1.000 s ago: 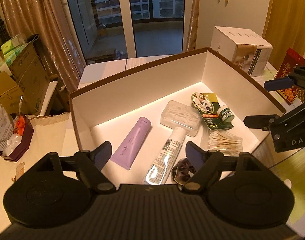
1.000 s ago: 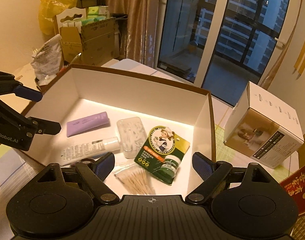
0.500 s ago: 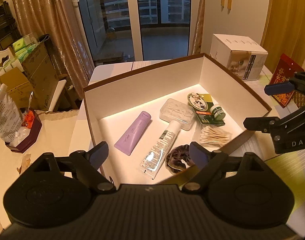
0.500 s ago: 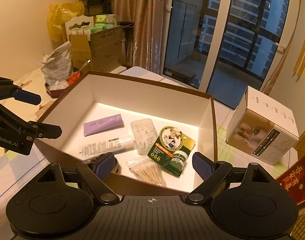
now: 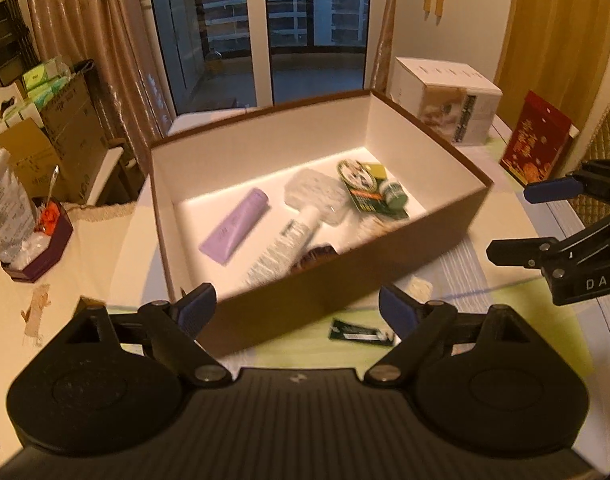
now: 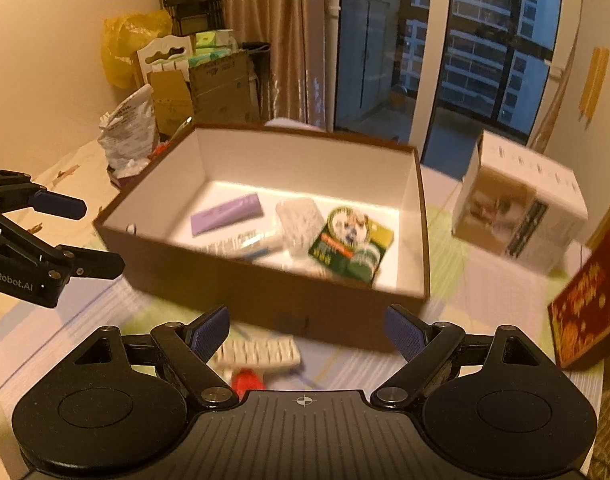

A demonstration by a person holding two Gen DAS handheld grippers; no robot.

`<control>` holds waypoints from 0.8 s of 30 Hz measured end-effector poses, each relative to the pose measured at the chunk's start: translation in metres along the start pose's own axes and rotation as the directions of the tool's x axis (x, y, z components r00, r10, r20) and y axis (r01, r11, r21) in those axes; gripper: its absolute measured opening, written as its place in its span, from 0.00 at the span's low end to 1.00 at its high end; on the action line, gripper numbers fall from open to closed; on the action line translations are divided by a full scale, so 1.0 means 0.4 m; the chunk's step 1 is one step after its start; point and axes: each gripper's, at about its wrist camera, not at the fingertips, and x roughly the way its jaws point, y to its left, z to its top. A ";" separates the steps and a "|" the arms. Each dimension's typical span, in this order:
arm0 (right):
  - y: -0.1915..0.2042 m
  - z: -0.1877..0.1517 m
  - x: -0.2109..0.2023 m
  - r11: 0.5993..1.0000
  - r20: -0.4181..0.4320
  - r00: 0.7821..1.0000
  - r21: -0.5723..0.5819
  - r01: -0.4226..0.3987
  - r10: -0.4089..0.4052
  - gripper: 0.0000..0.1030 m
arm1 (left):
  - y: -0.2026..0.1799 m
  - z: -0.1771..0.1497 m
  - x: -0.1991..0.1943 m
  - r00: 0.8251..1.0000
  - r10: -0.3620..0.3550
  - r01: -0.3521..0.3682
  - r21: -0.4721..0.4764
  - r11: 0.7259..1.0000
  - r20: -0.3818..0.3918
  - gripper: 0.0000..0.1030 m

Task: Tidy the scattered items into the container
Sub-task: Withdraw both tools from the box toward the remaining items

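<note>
Task partly complete: the brown, white-lined container (image 5: pixel 347 276) on the table already holds a purple tube (image 5: pixel 236 225), a white tube (image 5: pixel 283 244), a clear plastic case (image 5: pixel 313 197), a green blister card (image 5: pixel 365 188) with a small green-capped jar (image 5: pixel 393 197), and a dark item at the near wall, only partly visible. Items remain outside, in front of the near wall: a small dark green packet (image 5: pixel 363 332) and a pale sachet (image 5: pixel 420 289) in the left wrist view; a white ribbed strip (image 6: pixel 261 352) and a red object (image 6: pixel 247 382), blurred, in the right wrist view. Left gripper (image 5: pixel 297 312) and right gripper (image 6: pixel 307 330) both hover near these leftovers, fingers spread wide and empty, so several picks appear outstanding
</note>
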 end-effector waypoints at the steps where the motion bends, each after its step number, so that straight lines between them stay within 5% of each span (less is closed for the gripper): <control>1: -0.003 -0.015 -0.004 1.000 -0.007 1.000 0.009 -0.006 0.006 0.87 | -0.005 -0.011 0.000 1.000 -0.006 0.006 -0.002 1.000 -0.005 0.83; 22: -0.057 -0.266 0.006 0.998 -0.097 0.995 0.060 -0.003 0.009 0.87 | -0.070 -0.201 0.052 0.991 -0.062 0.061 -0.013 0.998 -0.118 0.82; 24: -0.061 -0.266 0.016 0.999 -0.096 0.995 0.046 -0.017 0.021 0.68 | -0.069 -0.210 0.061 0.990 -0.058 0.057 -0.013 0.998 -0.127 0.82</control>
